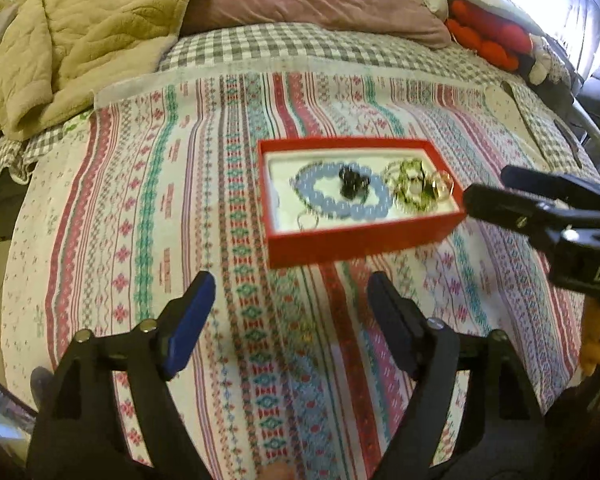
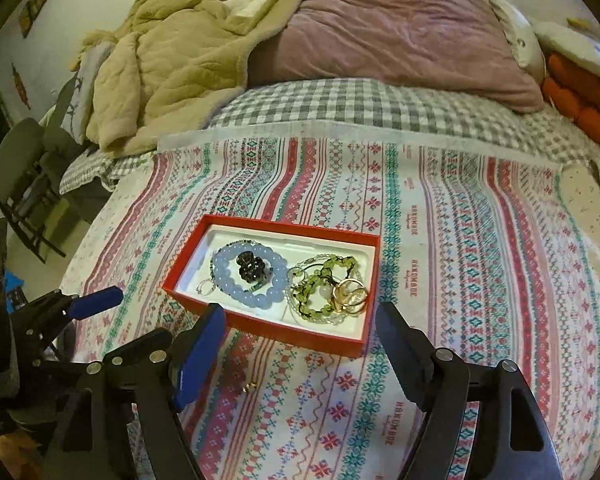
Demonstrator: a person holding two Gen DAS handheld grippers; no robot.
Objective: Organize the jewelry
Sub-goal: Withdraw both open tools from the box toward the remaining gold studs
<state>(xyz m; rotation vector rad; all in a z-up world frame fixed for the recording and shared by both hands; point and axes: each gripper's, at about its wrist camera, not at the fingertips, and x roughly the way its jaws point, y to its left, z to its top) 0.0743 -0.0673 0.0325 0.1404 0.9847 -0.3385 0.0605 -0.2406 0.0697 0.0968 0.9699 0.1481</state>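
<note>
your open red cardboard jewelry box (image 2: pixel 272 280) sits mid-bed on the striped patterned bedspread (image 2: pixel 460 260).
both your left gripper (image 1: pixel 290 308) and right gripper (image 2: pixel 300 336) hover near it, fingers spread, empty; a small gold earring (image 2: pixel 250 387) lies loose nearer you.

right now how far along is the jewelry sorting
Mostly done: the blue bead bracelet, green bead bracelet and gold rings lie in the red box. Nothing in hand: left gripper and right gripper are open. Left: a small gold piece on the bedspread.
</note>
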